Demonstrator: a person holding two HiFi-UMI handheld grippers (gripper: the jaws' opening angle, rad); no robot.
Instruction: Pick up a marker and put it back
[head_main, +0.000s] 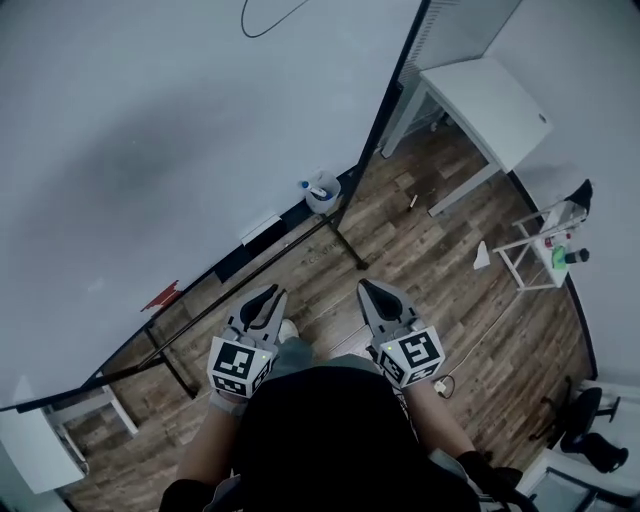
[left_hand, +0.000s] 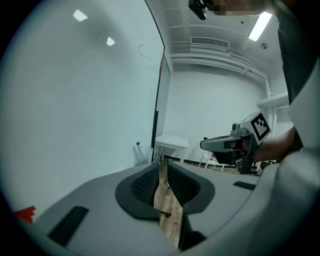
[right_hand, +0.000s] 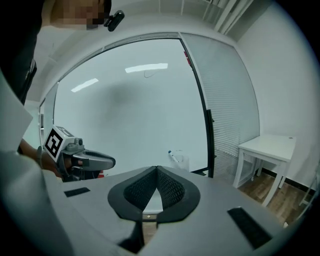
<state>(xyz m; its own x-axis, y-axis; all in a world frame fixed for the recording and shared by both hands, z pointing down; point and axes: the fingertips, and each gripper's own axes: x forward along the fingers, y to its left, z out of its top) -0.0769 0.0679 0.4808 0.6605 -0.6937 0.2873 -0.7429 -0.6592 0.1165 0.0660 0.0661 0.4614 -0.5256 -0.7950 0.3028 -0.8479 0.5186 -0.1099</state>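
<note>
Both tongs are held low in front of the person, side by side and apart from each other, pointing toward the whiteboard (head_main: 150, 130).

Left tongs (head_main: 272, 292): drawn together to a thin slit. The left gripper view shows only the wooden floor (head_main: 430, 260) through the gap, and nothing is gripped.

Right tongs (head_main: 366, 285): the tips meet in the right gripper view, leaving a small triangular opening behind them. Nothing is held.

Marker (head_main: 306, 185): it has a blue cap and stands tilted in a pale cup (head_main: 325, 197) at the lower edge of the whiteboard, close to the board's dark end frame. It is well apart from both tongs. The cup appears to hang from the board's lower rail, though the fixing is too small to confirm. The right gripper view shows the marker (right_hand: 172, 155) leaning out of the cup (right_hand: 182, 161) ahead of and above the closed tips.

Surroundings: a white table (head_main: 480, 100) stands beyond the whiteboard's end, against the wall. A small red item (head_main: 160, 297) sits on the board's lower rail to the left of the left tongs. A curved dark line is drawn near the top of the board.
</note>
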